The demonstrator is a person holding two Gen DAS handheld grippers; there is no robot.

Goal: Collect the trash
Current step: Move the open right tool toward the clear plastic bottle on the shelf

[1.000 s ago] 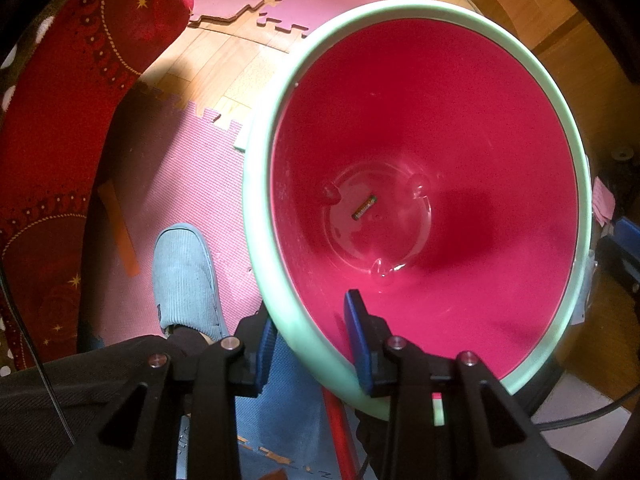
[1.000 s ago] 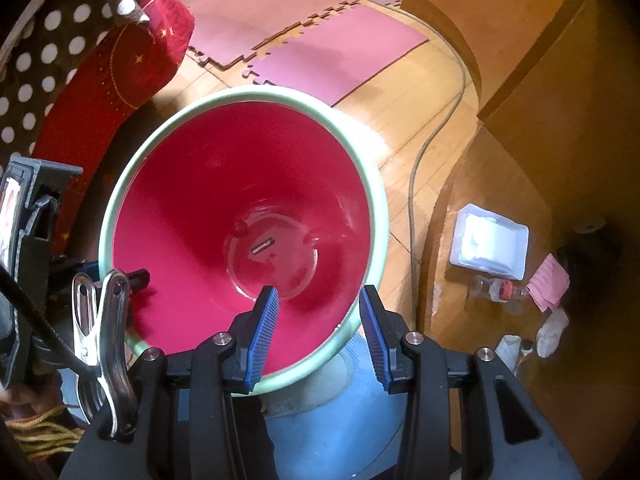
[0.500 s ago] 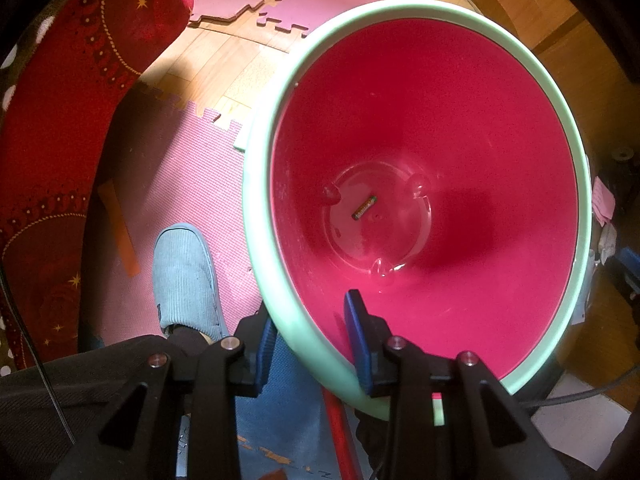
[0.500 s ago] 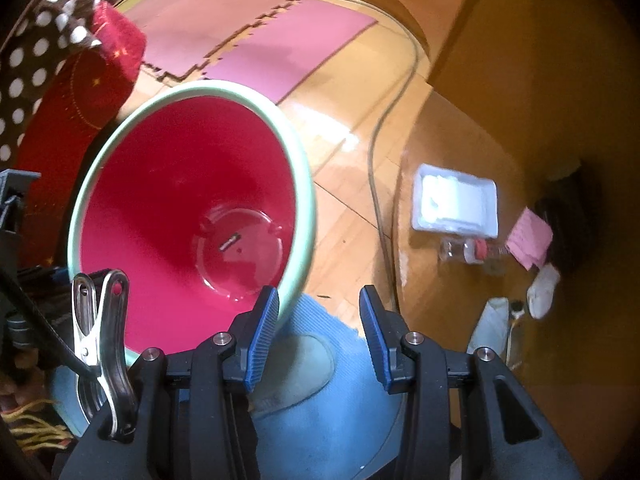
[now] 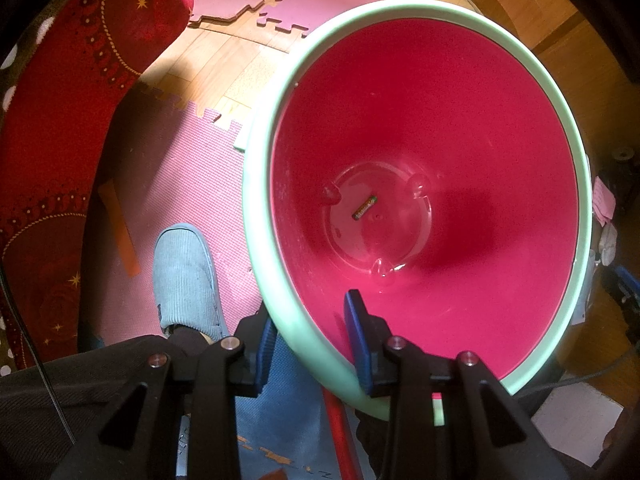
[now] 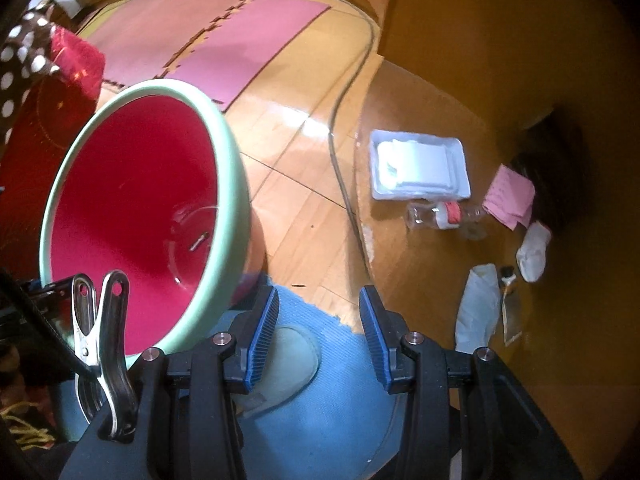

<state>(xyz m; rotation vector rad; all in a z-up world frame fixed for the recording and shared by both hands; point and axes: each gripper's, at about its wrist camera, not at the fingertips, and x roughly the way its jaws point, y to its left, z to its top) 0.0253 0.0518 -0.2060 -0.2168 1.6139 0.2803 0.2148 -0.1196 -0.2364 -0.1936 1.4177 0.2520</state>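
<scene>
Only legible mark: none | bottle [image 6: 442, 213] label unreadable | bin [image 5: 264, 216] sticker blurred

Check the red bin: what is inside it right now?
Inside the red bin, only one small wrapper-like scrap lies on the bottom, seen in both wrist views. The left gripper clamps the near rim and hides a strip of the inner wall there.

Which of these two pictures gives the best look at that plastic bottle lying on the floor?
The right wrist view. The plastic bottle lies there on its side, whole and unblocked, just below the white tray. The left wrist view does not show it; the bucket fills most of that picture.
</scene>
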